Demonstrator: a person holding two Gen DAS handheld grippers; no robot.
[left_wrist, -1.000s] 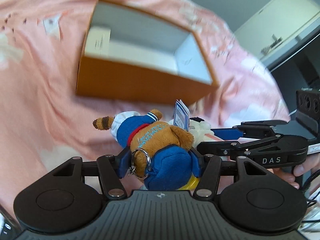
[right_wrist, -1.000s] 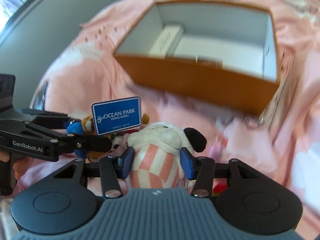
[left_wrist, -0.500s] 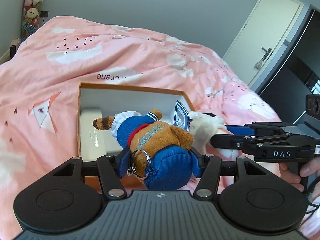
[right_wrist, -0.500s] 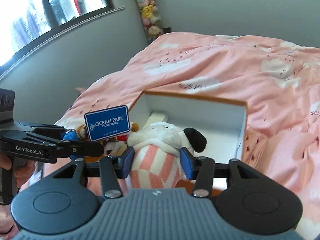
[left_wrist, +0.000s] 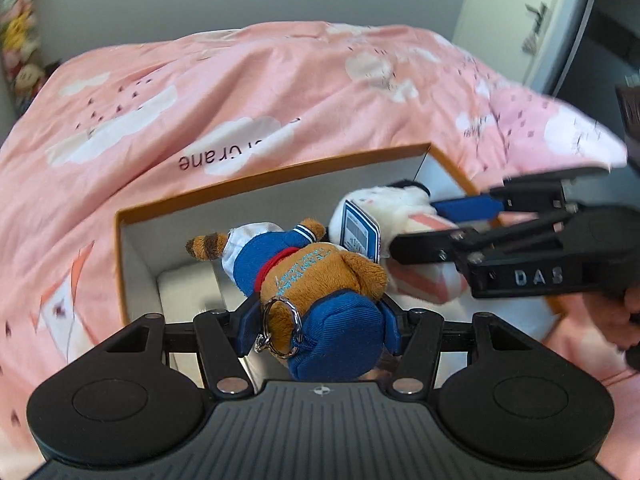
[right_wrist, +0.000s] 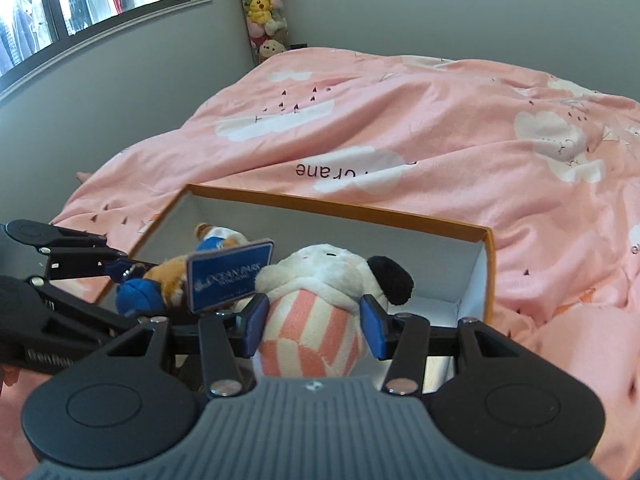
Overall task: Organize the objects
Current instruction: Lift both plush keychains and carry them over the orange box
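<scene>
1. The left gripper (left_wrist: 316,320) clamps a brown plush in blue clothes (left_wrist: 316,280), its blue swing tag (left_wrist: 358,232) just ahead of the jaws.
2. The right gripper (right_wrist: 314,320) squeezes a white plush in pink check (right_wrist: 316,320).
3. A second ago the open orange box (left_wrist: 272,178) lay well ahead of both grippers; now both toys hang over its white interior.
4. Both appear ready for release, so two toys should soon be stowed on the pink duvet's (right_wrist: 440,132) box.
</scene>
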